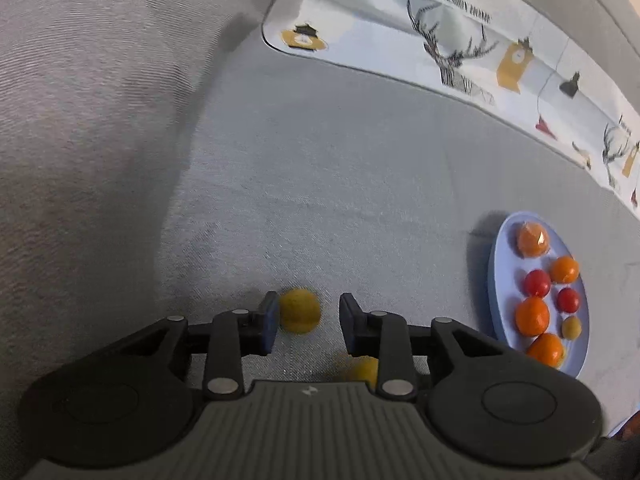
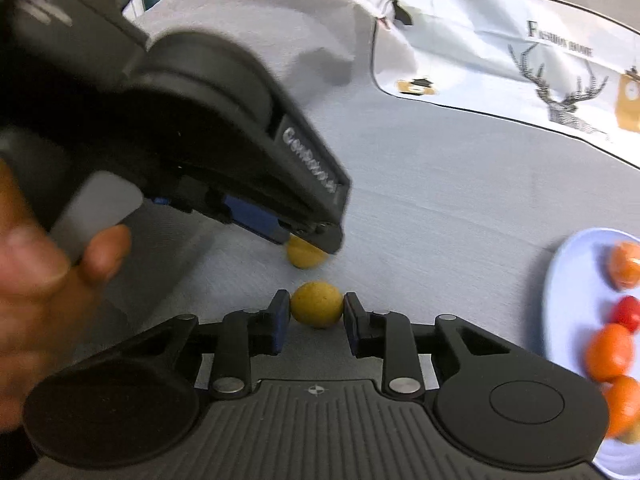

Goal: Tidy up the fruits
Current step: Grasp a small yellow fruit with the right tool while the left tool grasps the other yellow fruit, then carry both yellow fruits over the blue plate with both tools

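Two small yellow fruits lay near each other on the grey cloth-covered counter (image 1: 360,168). The nearer yellow fruit (image 2: 316,304) sat between the pads of the right gripper (image 2: 316,322), both pads touching its sides in a grip. The farther yellow fruit (image 1: 299,311) rested against one pad of the left gripper (image 1: 308,322), whose jaws stood open with a clear gap on the other side. A light blue plate (image 1: 496,280) to the right held oranges and small red fruits. A deer-printed cloth (image 1: 460,40) lay beyond.
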